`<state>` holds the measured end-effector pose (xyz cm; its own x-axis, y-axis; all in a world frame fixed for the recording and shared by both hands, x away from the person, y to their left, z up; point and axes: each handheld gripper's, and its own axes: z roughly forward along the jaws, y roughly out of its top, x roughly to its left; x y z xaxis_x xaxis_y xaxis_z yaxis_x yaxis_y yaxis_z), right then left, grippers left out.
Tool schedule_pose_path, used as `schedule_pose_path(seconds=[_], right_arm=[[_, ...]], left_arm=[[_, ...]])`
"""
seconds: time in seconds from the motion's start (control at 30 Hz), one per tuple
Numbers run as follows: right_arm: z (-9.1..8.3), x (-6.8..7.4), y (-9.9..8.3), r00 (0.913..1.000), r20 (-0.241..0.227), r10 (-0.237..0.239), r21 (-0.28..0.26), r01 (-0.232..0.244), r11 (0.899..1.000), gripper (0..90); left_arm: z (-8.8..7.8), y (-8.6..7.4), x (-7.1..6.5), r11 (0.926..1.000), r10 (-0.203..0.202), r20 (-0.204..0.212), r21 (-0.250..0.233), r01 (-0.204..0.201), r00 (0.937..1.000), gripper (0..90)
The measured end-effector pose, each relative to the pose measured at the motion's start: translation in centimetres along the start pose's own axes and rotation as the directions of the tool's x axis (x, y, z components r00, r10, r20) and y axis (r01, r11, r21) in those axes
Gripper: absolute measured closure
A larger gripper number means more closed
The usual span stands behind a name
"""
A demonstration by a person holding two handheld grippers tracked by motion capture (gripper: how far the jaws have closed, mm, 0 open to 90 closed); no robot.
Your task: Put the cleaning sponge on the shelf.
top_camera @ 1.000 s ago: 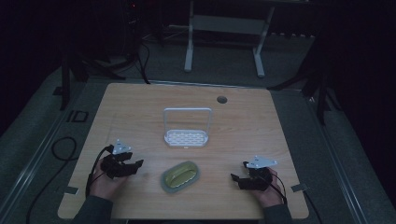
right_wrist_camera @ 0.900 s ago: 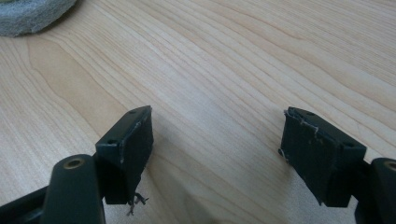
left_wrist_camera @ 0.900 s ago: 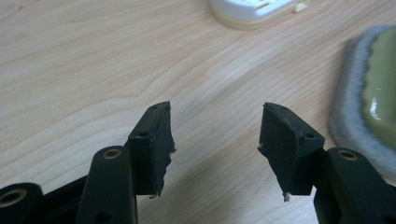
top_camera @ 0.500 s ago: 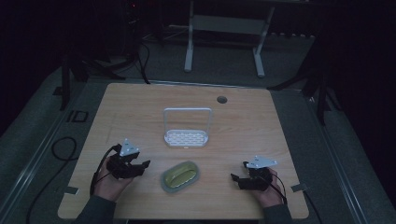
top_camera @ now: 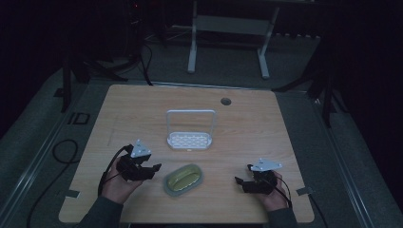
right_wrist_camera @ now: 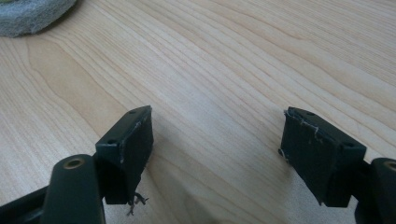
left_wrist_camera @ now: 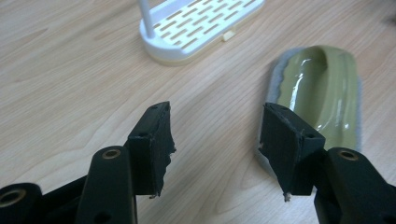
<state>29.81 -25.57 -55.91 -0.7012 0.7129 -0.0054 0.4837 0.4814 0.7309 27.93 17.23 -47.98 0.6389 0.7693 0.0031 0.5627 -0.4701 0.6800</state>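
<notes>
A glossy olive-green oval dish with a grey rim (top_camera: pixel 183 178) (left_wrist_camera: pixel 322 100) lies near the table's front middle. Behind it stands a white slotted rack with a tall hoop handle (top_camera: pixel 189 137) (left_wrist_camera: pixel 201 28). My left gripper (top_camera: pixel 151 169) (left_wrist_camera: pixel 215 140) hovers just left of the dish, open, its right jaw close to the dish's grey edge. My right gripper (top_camera: pixel 239 181) (right_wrist_camera: pixel 217 149) rests low over bare wood to the right of the dish, open with nothing between its jaws. A grey edge of the dish (right_wrist_camera: pixel 32 14) shows at the top left of the right gripper view.
The wooden table (top_camera: pixel 266 133) has a round cable hole (top_camera: pixel 225 101) at the back right. Tape patches mark the front corners. Cables trail off the left edge. A white stand's legs (top_camera: pixel 228 47) sit on the dark floor beyond the table.
My left gripper has moved right toward the dish. The right gripper has stayed where it was.
</notes>
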Motion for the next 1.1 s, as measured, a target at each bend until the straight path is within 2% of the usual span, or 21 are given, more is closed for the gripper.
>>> schedule_pose_path(seconds=[0.7,1.1], right_arm=[[0.0,0.0,0.0,1.0,0.0,0.0,-0.001,0.0,1.0,24.7],[0.0,0.0,0.0,1.0,0.0,0.003,-0.002,-0.003,1.0,24.7]], left_arm=[[0.3,2.4,-1.3,0.9956,0.068,0.053,0.061,-0.071,0.9963,43.8],[0.7,3.5,-2.0,0.9866,0.098,0.078,0.123,-0.107,0.9921,42.8]])
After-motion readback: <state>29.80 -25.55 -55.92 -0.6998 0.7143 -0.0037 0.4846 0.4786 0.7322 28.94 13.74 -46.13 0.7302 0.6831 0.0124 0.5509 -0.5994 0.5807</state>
